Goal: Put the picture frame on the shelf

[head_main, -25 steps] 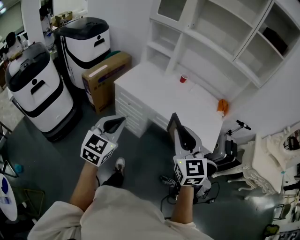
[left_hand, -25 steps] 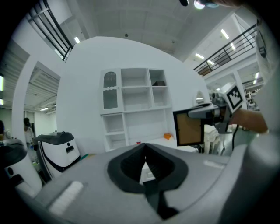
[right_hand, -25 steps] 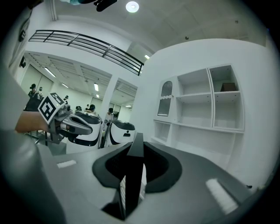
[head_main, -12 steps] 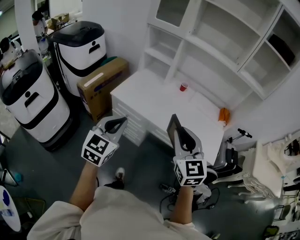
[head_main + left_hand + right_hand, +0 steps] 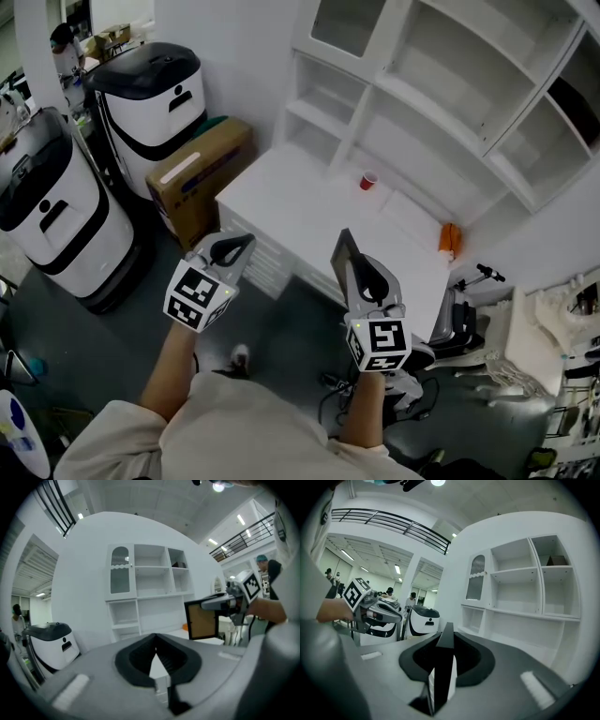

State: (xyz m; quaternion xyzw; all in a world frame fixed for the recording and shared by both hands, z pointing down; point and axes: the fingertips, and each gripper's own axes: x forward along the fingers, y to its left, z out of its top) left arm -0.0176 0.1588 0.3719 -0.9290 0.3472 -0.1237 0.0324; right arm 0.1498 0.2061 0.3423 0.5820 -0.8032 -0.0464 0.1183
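Note:
The black picture frame (image 5: pixel 340 255) stands edge-on between the fingers of my right gripper (image 5: pixel 356 267), which is shut on it, in front of the white desk (image 5: pixel 300 202). In the right gripper view the frame (image 5: pixel 441 672) rises as a thin black slab between the pads. In the left gripper view its brown back (image 5: pixel 202 620) faces me. My left gripper (image 5: pixel 234 247) hovers to the left at the same height, shut with nothing in it (image 5: pixel 155 639). The white shelf unit (image 5: pixel 441 84) rises behind the desk, its compartments mostly bare.
On the desk are a red cup (image 5: pixel 368 180) and an orange object (image 5: pixel 449 236). A cardboard box (image 5: pixel 199 169) and two white-and-black robots (image 5: pixel 145 84) stand to the left. Cables and white furniture (image 5: pixel 525 337) lie on the floor at the right.
The desk and shelf have slid lower and nearer in the head view as the person steps towards them. Both grippers keep their pose, and the frame stays gripped.

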